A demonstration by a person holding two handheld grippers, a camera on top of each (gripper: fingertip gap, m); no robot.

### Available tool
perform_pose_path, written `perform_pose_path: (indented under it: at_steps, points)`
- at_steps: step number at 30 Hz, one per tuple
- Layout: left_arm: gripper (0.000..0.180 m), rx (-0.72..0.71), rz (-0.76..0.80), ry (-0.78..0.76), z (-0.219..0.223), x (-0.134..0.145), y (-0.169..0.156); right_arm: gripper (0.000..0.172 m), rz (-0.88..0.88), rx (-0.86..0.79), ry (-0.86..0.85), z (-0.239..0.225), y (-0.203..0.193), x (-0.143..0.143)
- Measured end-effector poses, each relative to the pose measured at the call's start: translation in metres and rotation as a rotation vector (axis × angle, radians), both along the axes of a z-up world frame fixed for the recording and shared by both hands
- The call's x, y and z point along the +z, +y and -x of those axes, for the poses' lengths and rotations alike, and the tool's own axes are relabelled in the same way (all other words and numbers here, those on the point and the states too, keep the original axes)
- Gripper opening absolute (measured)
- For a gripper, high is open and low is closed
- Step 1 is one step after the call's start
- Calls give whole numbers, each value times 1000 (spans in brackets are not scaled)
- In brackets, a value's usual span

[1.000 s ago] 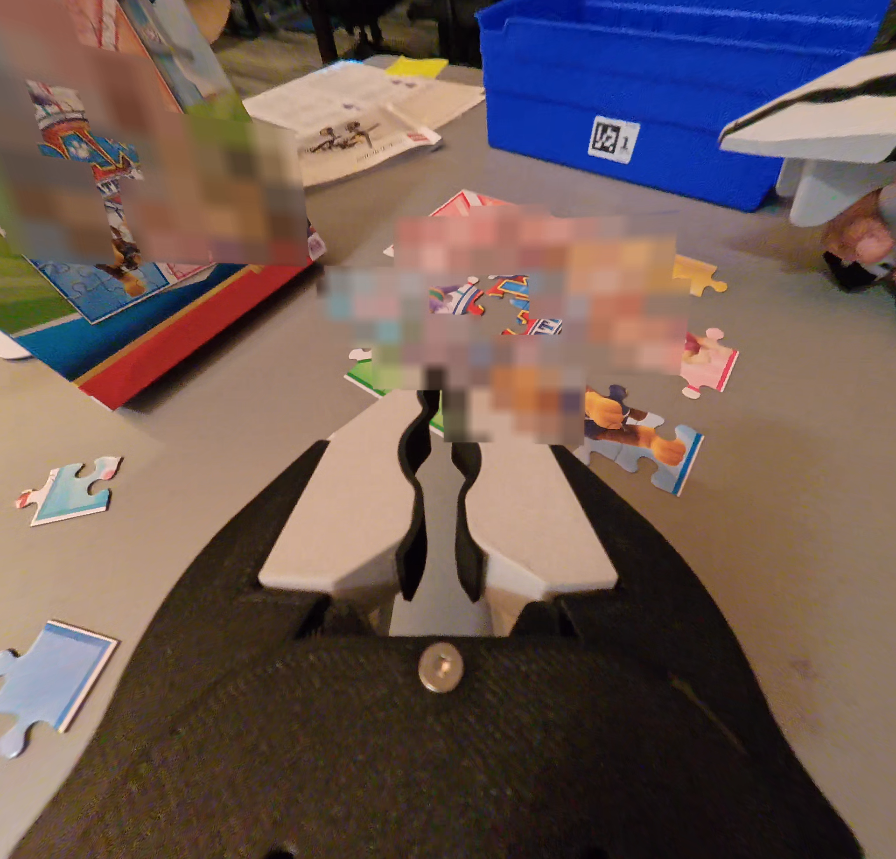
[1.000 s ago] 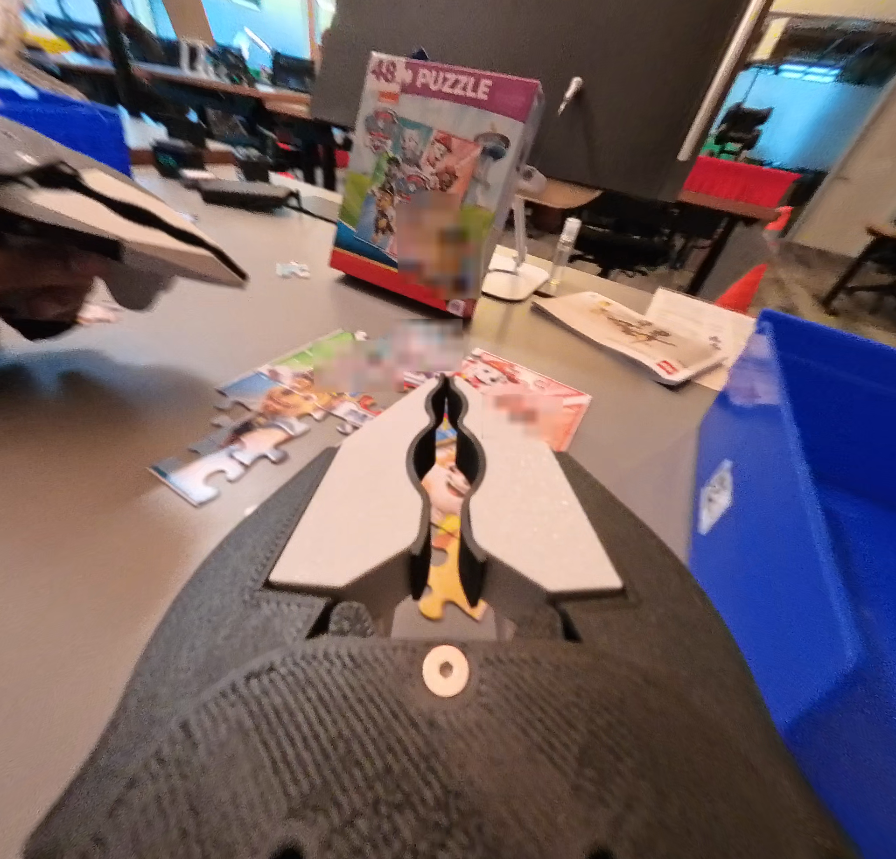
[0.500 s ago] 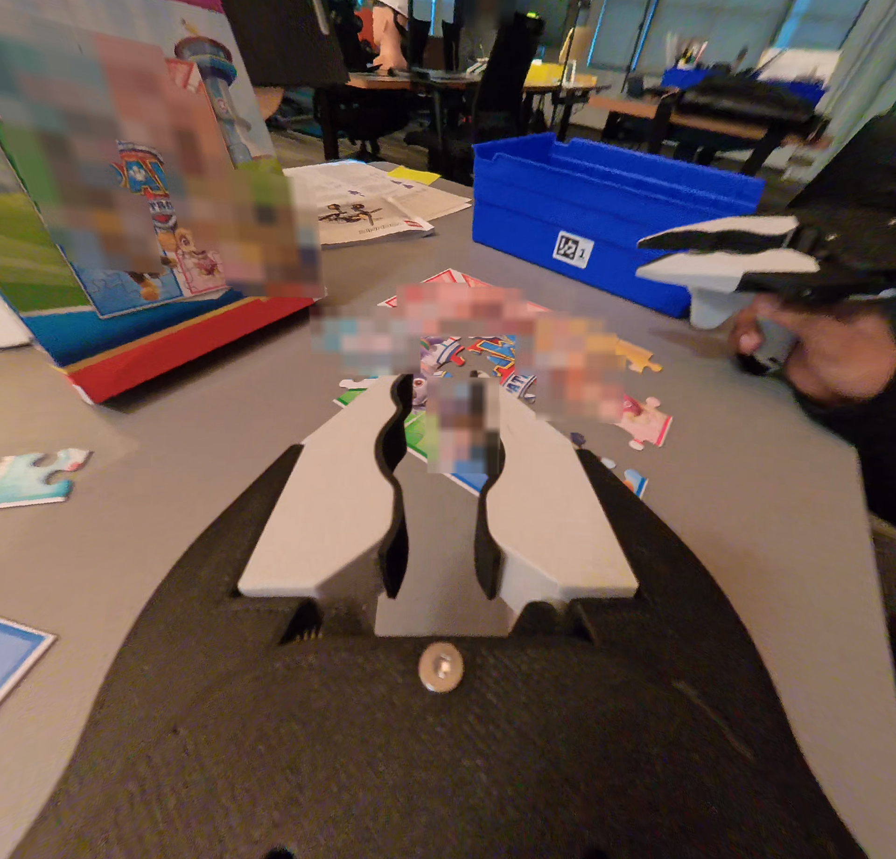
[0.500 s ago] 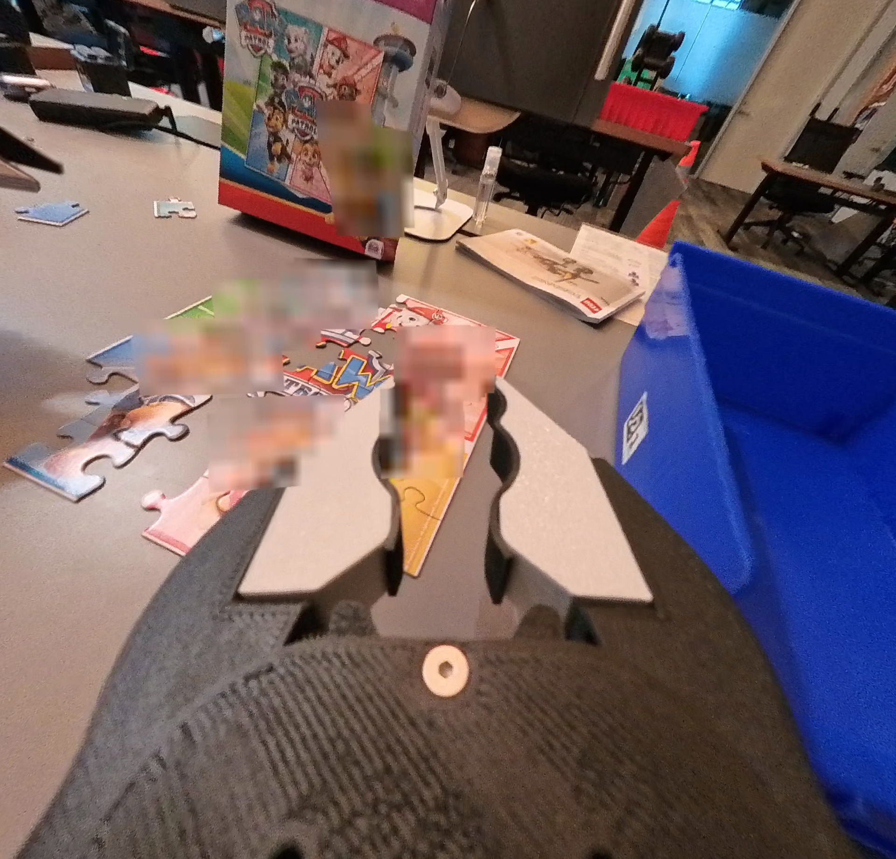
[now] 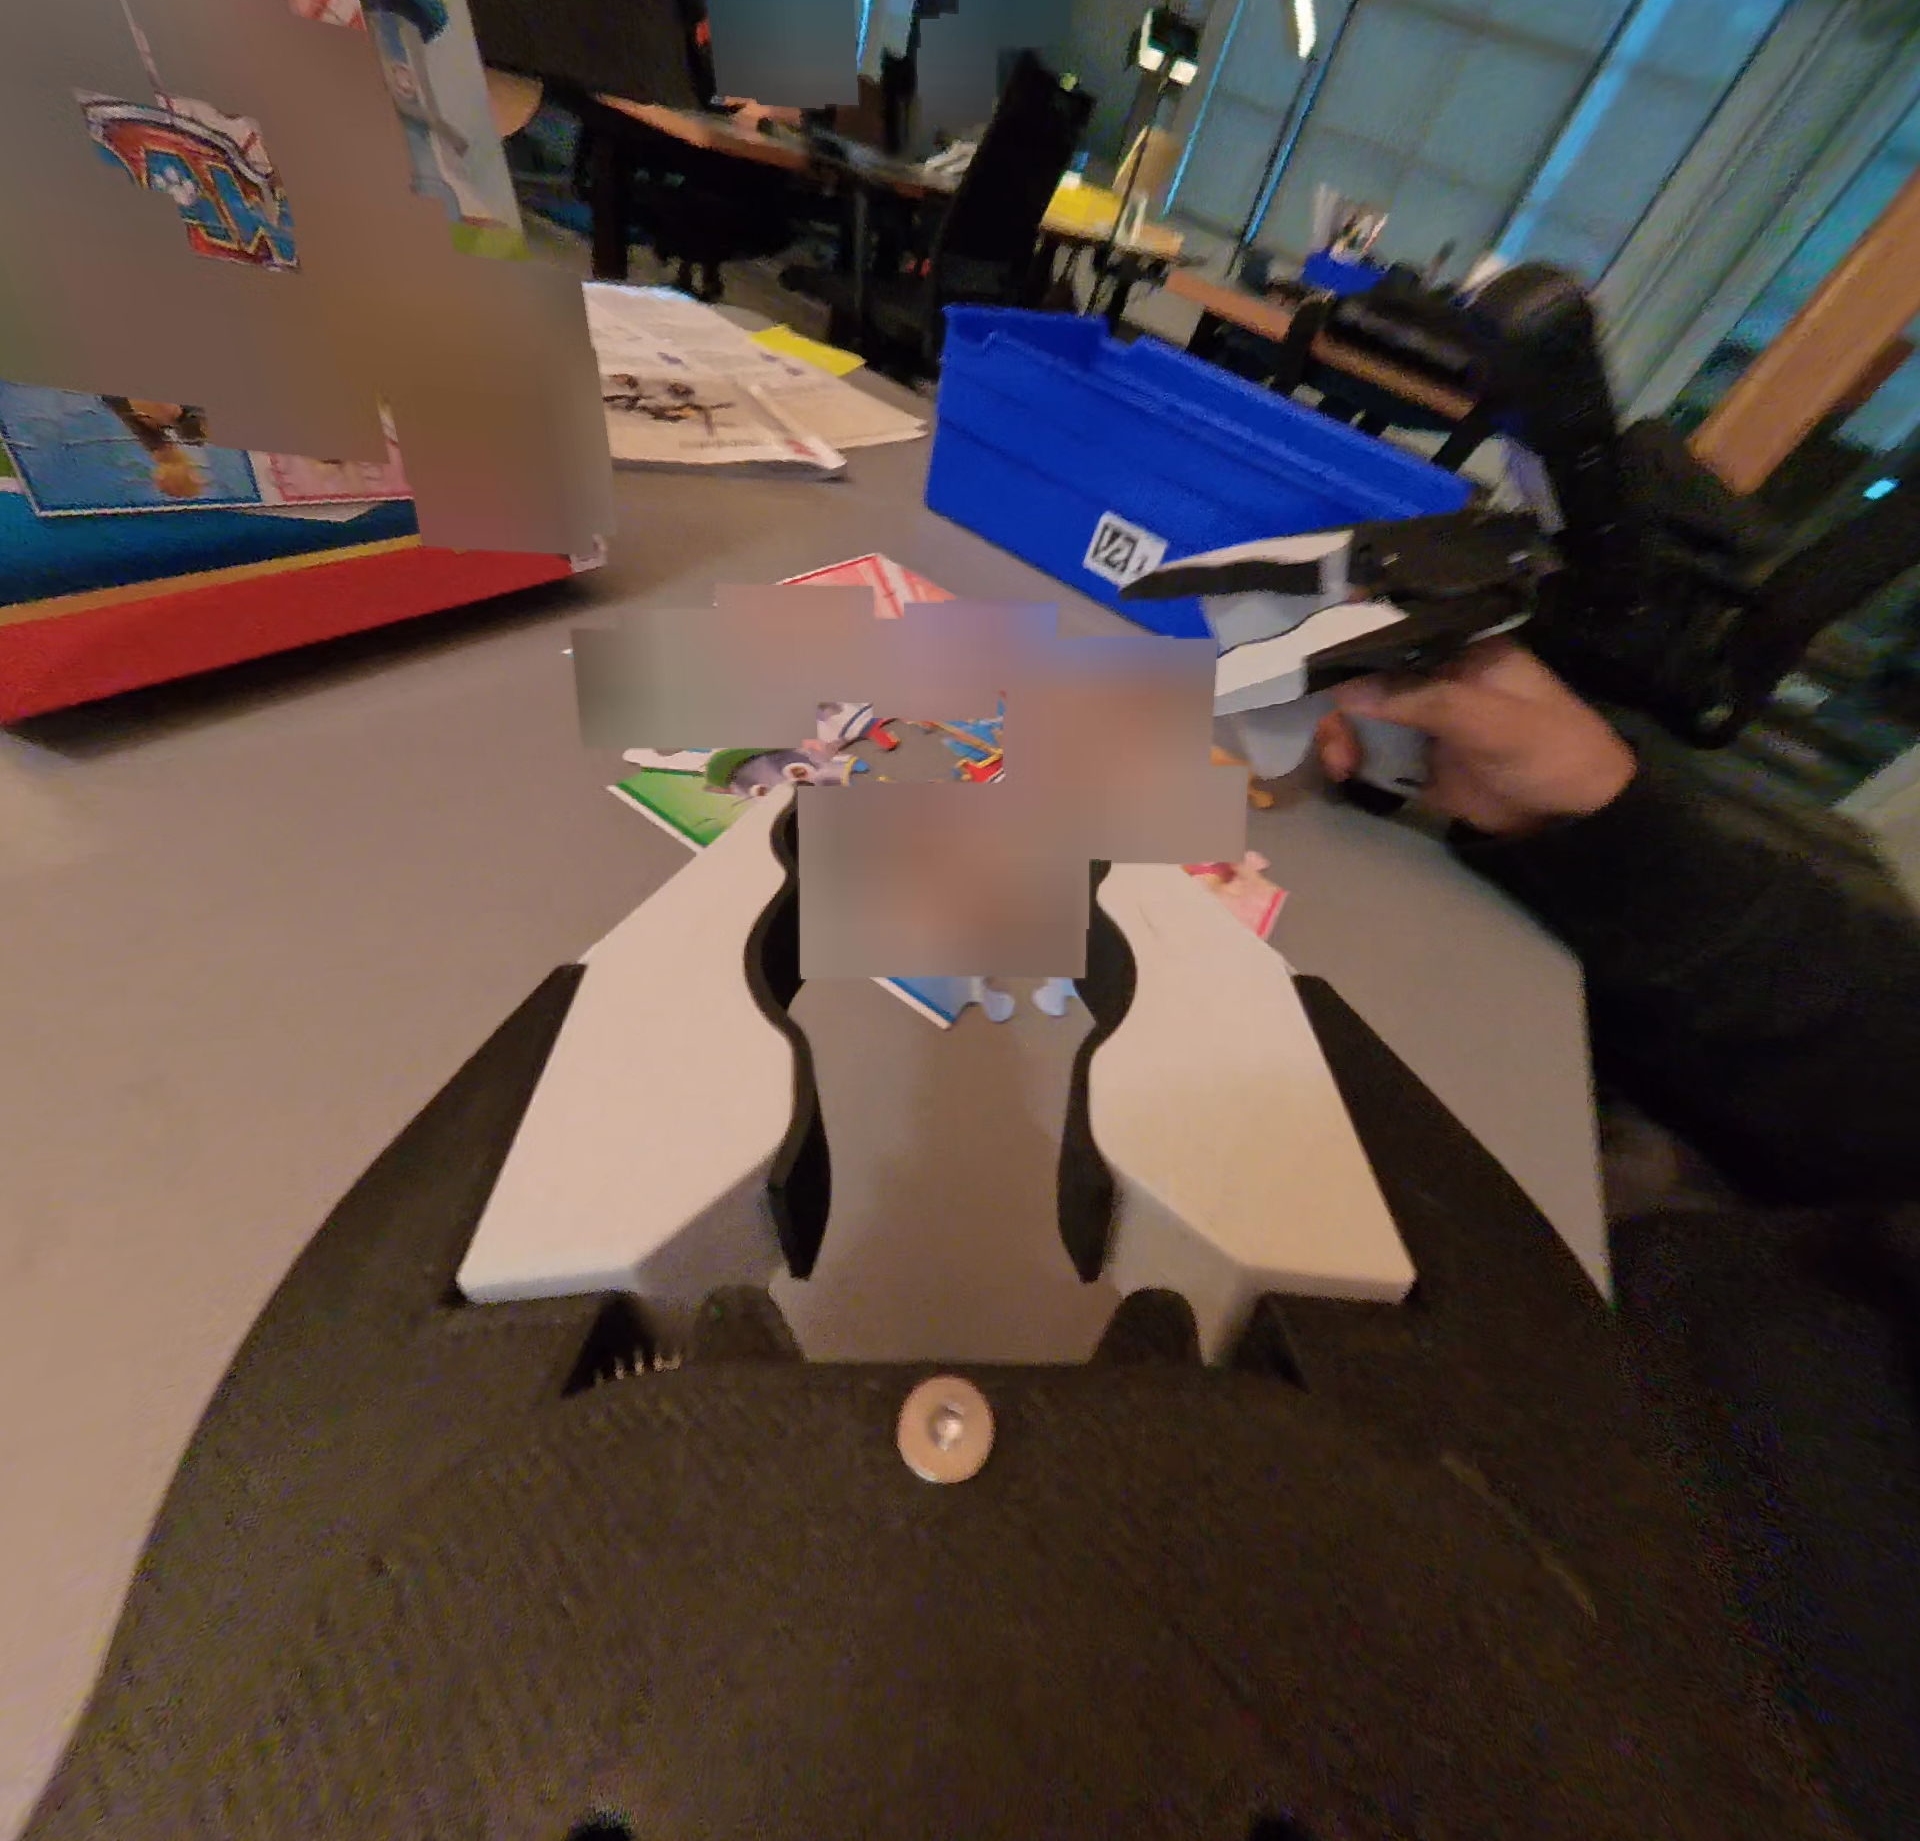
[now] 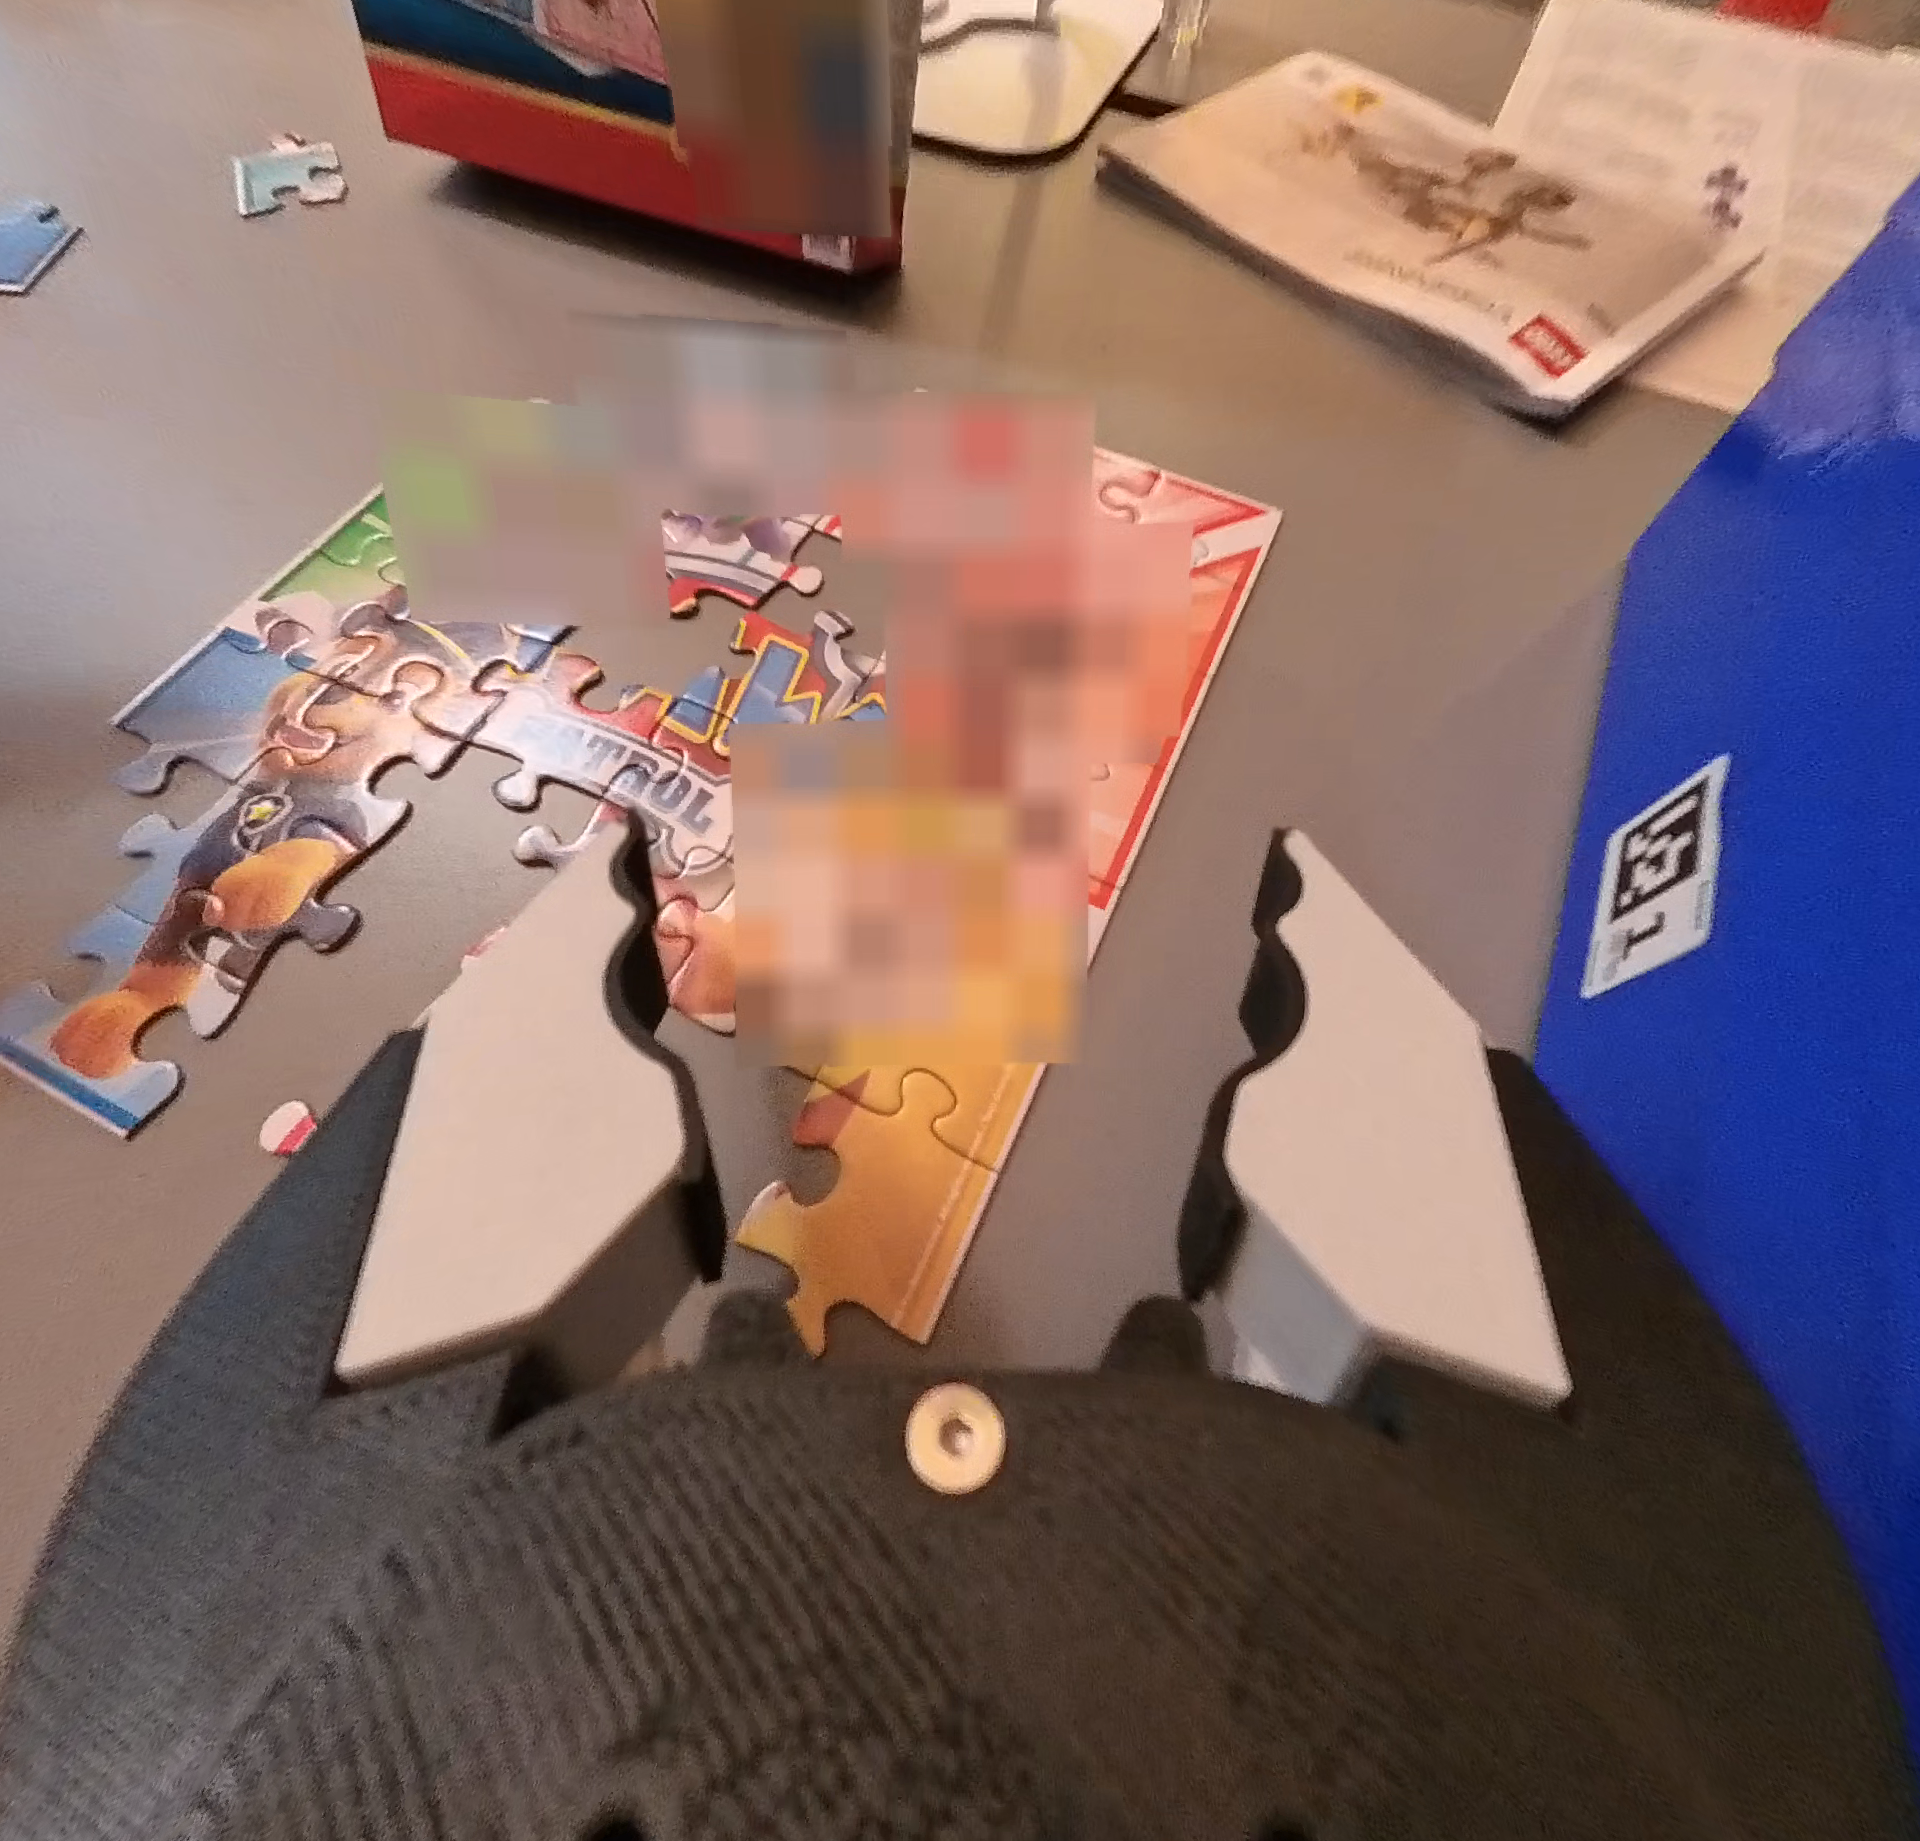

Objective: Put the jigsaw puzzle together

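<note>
A partly assembled jigsaw puzzle [image 6: 582, 742] lies flat on the grey table [image 6: 1403, 648]; it also shows in the left wrist view [image 5: 894, 742]. My right gripper [image 6: 954, 833] is wide open and empty, hovering over the puzzle's near right corner, where yellow-orange pieces [image 6: 883, 1209] lie between its fingers untouched. In the left wrist view it [image 5: 1184, 638] shows held in a hand at the puzzle's far right. My left gripper [image 5: 935, 835] is open and empty, low at the puzzle's near edge. A loose pink piece [image 5: 1242, 892] lies just right of its right finger.
A puzzle box [image 5: 260, 596] stands at the left, also in the right wrist view [image 6: 623, 160]. A blue bin [image 5: 1091, 451] sits beyond the puzzle, close on my right gripper's right [image 6: 1766, 648]. A booklet [image 6: 1403, 202] and loose pieces [image 6: 286, 176] lie farther off.
Both grippers went from shut to open, the right one much wider. The right gripper tipped down and closer over the puzzle. The left view tilted upward.
</note>
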State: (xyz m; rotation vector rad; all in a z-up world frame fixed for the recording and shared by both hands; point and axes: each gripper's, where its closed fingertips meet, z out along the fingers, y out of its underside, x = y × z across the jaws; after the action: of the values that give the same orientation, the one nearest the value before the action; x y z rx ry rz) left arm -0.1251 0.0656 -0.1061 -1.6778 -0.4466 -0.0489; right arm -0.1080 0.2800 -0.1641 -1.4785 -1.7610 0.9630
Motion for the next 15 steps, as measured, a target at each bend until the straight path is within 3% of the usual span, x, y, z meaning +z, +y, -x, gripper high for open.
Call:
perform_pose_path:
  at_steps: [5, 15]
  points:
    - [45, 20, -94, -38, -9, 10, -16, 125, 189, 18, -87, -1, -7, -8]
    - [49, 307, 52, -170, 32, -23, -27, 123, 345, 23, -119, 8, -2, -8]
